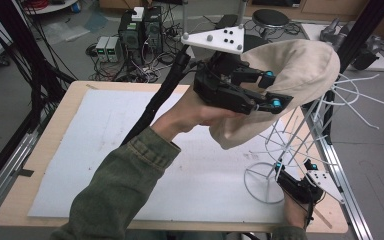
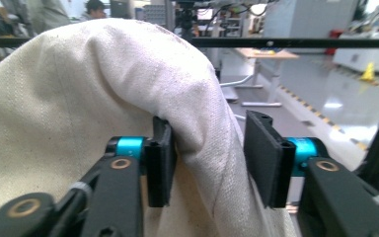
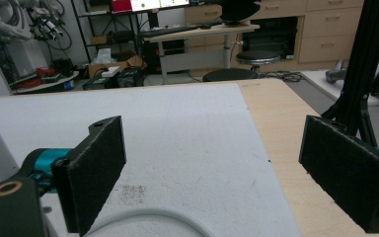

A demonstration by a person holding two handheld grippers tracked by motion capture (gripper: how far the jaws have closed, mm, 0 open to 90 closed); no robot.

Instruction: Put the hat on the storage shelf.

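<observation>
— Where was the hat [image 1: 300,80]?
— At two o'clock, draped atop the rack [image 1: 300,145]. Our left tongs [image 1: 272,91] stood half-open around its rim, not pinching.
— And the right tongs [image 1: 292,175]?
— Wide, empty, by the rack's base. We should back out slowly.

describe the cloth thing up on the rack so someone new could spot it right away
Start at the white wire rack on the table's right side. Draped over its top is a beige fabric cap, with the left gripper at its edge. It is the only soft cloth item among thin wires.
</observation>
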